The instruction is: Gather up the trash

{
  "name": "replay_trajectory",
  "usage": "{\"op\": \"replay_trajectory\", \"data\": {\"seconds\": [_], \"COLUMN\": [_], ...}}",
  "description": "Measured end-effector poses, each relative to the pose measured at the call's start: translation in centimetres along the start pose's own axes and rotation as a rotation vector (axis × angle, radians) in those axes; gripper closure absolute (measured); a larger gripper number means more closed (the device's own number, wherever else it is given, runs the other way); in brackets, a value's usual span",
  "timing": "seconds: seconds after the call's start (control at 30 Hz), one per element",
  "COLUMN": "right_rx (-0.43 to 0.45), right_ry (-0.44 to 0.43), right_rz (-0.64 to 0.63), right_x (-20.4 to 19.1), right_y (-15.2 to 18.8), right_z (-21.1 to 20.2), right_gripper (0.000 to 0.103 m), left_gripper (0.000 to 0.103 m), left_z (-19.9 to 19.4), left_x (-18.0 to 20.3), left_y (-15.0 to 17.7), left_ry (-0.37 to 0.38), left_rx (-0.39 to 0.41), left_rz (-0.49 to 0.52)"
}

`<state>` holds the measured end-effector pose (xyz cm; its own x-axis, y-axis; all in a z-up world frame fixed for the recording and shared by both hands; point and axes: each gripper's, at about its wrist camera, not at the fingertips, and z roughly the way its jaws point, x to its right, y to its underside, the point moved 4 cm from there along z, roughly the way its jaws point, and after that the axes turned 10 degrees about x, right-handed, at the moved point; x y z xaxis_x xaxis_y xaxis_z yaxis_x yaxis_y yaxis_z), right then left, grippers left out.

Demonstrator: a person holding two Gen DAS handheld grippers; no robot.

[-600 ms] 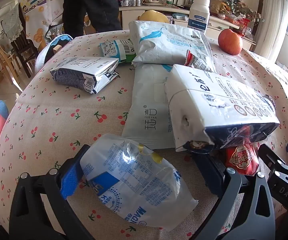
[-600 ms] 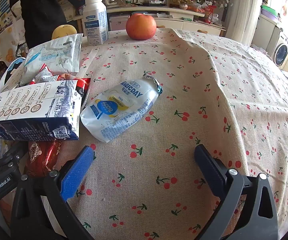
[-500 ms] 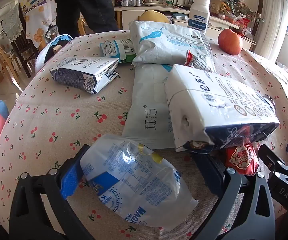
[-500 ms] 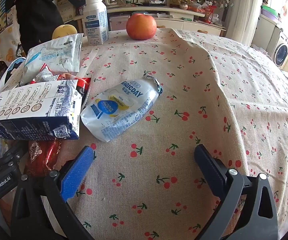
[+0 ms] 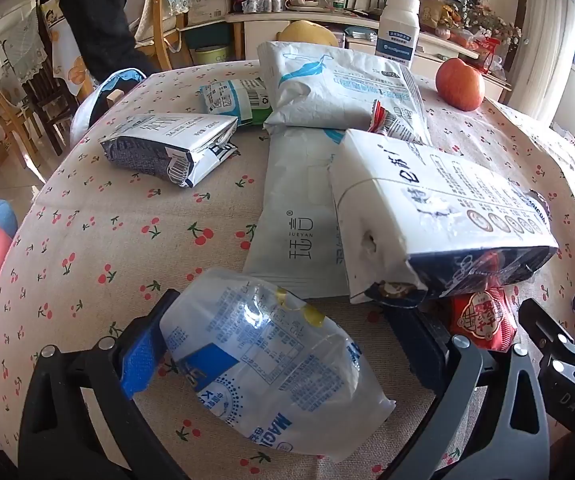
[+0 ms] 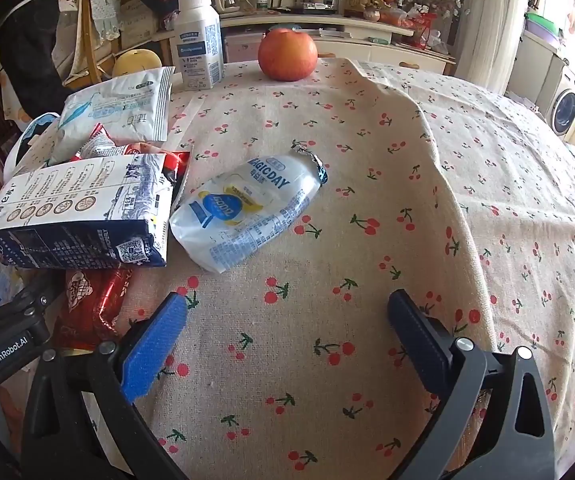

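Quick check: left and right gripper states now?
Left gripper: open, straddling the clear blue-printed plastic pouch, not gripping.
Right gripper: open, empty, over the cherry-print tablecloth.

black claw [image 6: 287, 320], blue pad (one side), silver screws

Table under a cherry-print cloth [image 6: 427, 208]; on it lie a clear pouch [image 6: 247, 212], cartons [image 5: 167, 148], flat white packs [image 5: 299, 216], a red wrapper [image 5: 481, 318], apple [image 6: 287, 54], bottle [image 6: 199, 42]
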<state>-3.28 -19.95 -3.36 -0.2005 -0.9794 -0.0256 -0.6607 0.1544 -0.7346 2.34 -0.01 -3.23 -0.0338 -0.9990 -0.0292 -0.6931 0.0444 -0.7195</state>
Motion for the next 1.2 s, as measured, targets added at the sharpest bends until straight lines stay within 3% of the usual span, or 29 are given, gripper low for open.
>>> {"op": "replay_trajectory", "data": {"seconds": [0.23, 0.6, 0.9, 1.2], "right_rx": [0.120, 0.318, 0.392, 0.459], "right_ry": [-0.008, -0.022, -0.055, -0.041], "right_rz": [-0.025, -0.037, -0.005, -0.025], "right_x": [-0.6, -0.8, -0.4, -1.0], "right_y": [-1.3, -3.3, -2.9, -2.3], "right_z": [-3.4, -9.1, -12.4, -15.3], "right_gripper": [0.004, 0.004, 0.004, 0.004], "left_gripper": [0.003, 0.003, 0.003, 0.003], "left_z": [-1.3, -9.4, -14.7, -17.8], "left_x": [0.0, -2.2, -5.0, -6.0], "left_y": [0.5, 0.3, -1.1, -1.0], "left_ry": [0.033, 0.036, 0.038, 0.096], "left_rx": [0.028, 0.262, 0.377, 0.411], "left_rz": [0.015, -0.009, -0.056, -0.084]}}
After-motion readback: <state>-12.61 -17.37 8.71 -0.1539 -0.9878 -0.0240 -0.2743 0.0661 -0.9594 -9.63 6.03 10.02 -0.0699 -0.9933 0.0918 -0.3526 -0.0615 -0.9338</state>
